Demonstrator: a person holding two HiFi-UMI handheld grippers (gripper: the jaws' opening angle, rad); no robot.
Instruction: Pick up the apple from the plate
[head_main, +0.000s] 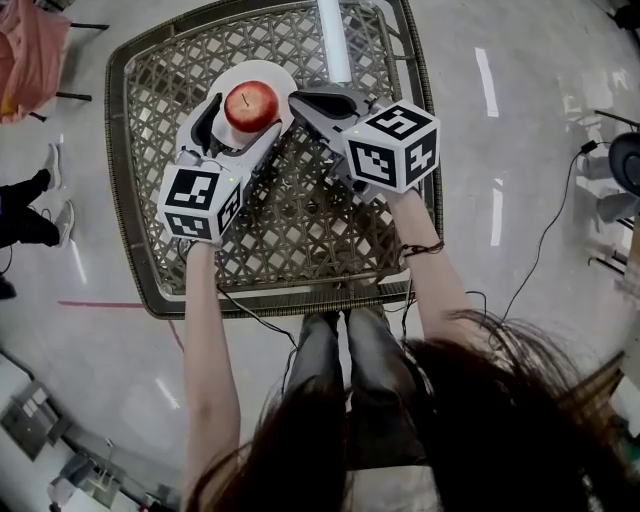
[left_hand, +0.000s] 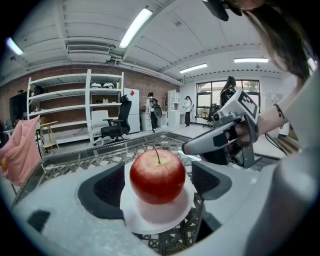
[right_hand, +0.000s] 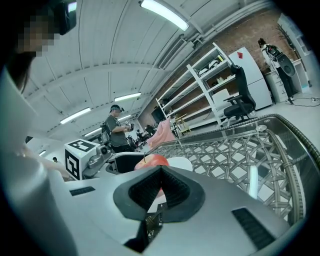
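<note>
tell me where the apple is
Head view: the apple sits on the white plate, far side of the wicker table, between the open jaws of the left gripper.

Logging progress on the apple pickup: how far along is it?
Done: the left gripper is placed with open jaws either side of the apple. In hand: nothing gripped; gaps show on both sides, and the apple sits on the white plate. Left: close and lift. The right gripper is shut, empty, alongside.

Glossy apple (head_main: 251, 105); matt plate (head_main: 262, 72); woven wicker table (head_main: 300, 220).
</note>
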